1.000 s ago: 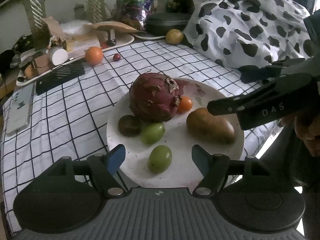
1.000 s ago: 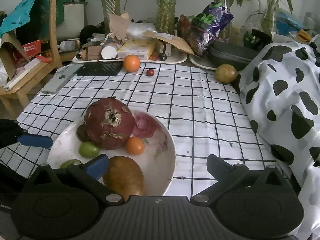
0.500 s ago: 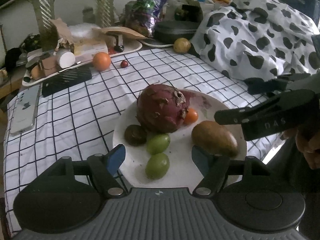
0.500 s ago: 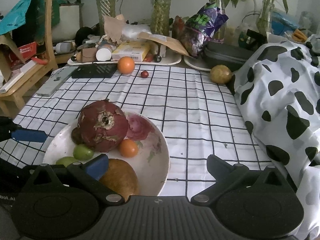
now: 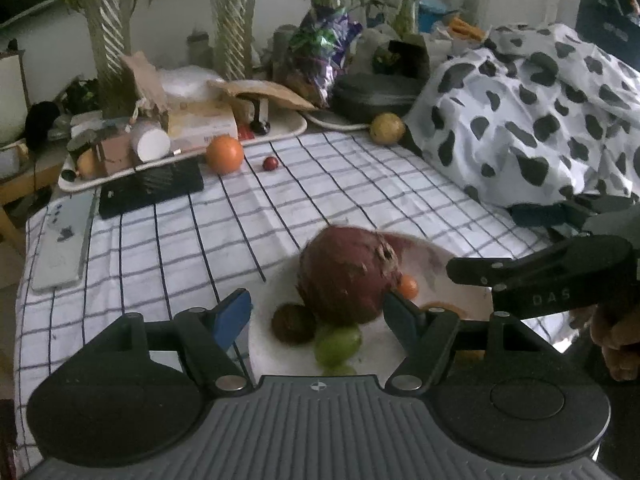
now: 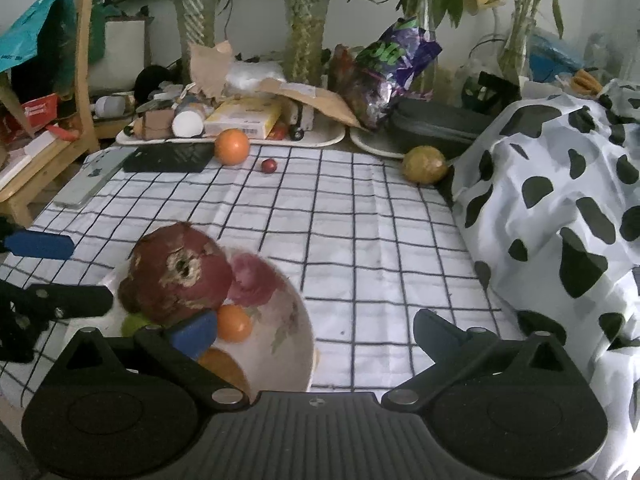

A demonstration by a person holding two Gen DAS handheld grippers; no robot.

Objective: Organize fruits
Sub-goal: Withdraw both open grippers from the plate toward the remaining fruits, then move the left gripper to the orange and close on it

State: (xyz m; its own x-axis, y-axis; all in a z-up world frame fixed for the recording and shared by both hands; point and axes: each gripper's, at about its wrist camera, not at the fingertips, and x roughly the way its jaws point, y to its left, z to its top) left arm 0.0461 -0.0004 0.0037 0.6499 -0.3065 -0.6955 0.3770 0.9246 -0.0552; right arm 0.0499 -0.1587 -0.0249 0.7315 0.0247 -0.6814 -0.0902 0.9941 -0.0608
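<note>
**Fruit plate sits between two open grippers**

The left gripper (image 5: 316,316) holds its fingers apart with nothing between the pads; just beyond them lies a white plate (image 5: 448,268) on the checked cloth of the table (image 5: 168,248). Nearest the fingertips, a smooth green fruit (image 5: 338,344) lies with its long axis slanting up to the right, touching a dark round fruit (image 5: 293,323). Behind both sits a large dark-red fruit (image 5: 348,276) with rough, flaking skin, its scarred end turned rightward. A small orange fruit (image 5: 407,286) touches its right side.

The right gripper (image 6: 316,332) is also open and empty, its left finger over the plate's brown oval fruit (image 6: 222,366).

Far ahead of the fingers, an orange (image 5: 224,155), a small red fruit (image 5: 270,163) and a dull yellow round fruit (image 5: 387,128) lie apart on the cloth.
</note>
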